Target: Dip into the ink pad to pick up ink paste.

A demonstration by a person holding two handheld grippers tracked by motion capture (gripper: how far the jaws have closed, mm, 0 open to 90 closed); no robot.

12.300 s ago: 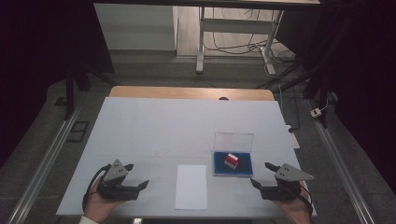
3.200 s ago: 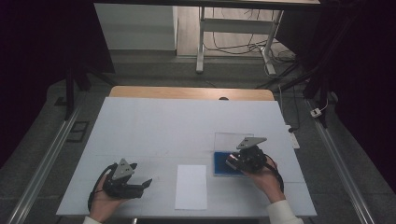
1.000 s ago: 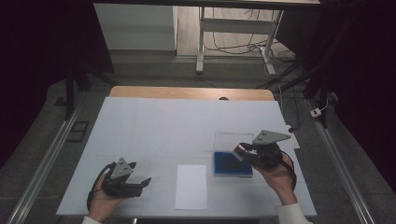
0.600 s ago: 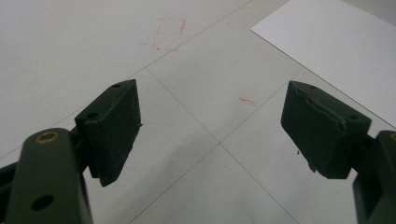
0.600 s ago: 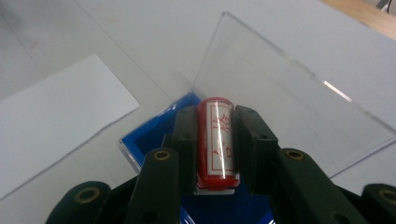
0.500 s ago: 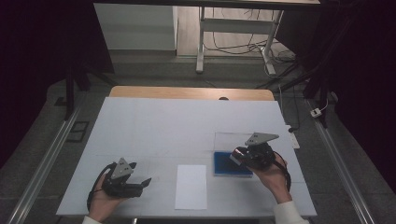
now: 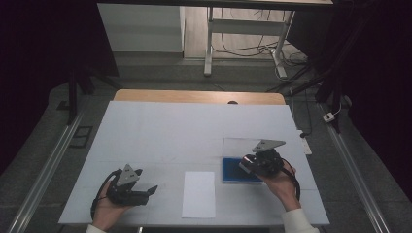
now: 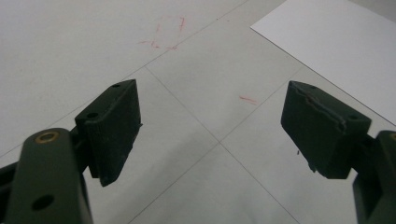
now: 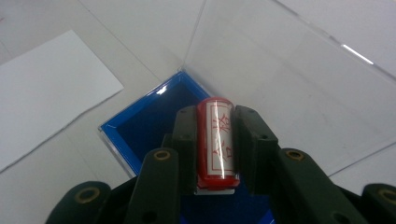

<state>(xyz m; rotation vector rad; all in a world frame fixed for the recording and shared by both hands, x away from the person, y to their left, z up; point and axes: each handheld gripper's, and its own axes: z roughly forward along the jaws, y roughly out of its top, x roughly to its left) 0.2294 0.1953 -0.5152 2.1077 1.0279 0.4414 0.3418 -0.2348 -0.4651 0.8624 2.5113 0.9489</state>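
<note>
I have the white table [image 7: 194, 131] spread under both hands, its top ruled by faint seams and carrying a few red marks near my left side. On it lies a white sheet of paper [image 7: 199, 193], between the two grippers and near the front edge. Just to the right of the paper sits the blue tray [image 7: 232, 171] with its clear lid [image 7: 240, 145] standing open behind it. My right gripper [image 7: 248, 163] hangs over that tray, jaws clamped tight on a red stamp [image 9: 216, 140], a small cylinder with a white label bearing red characters; it is gripped by its sides, above the tray's blue inside. My left gripper [image 7: 148, 190] rests at the front left of the table, jaws spread wide with nothing between them, only bare tabletop
</note>
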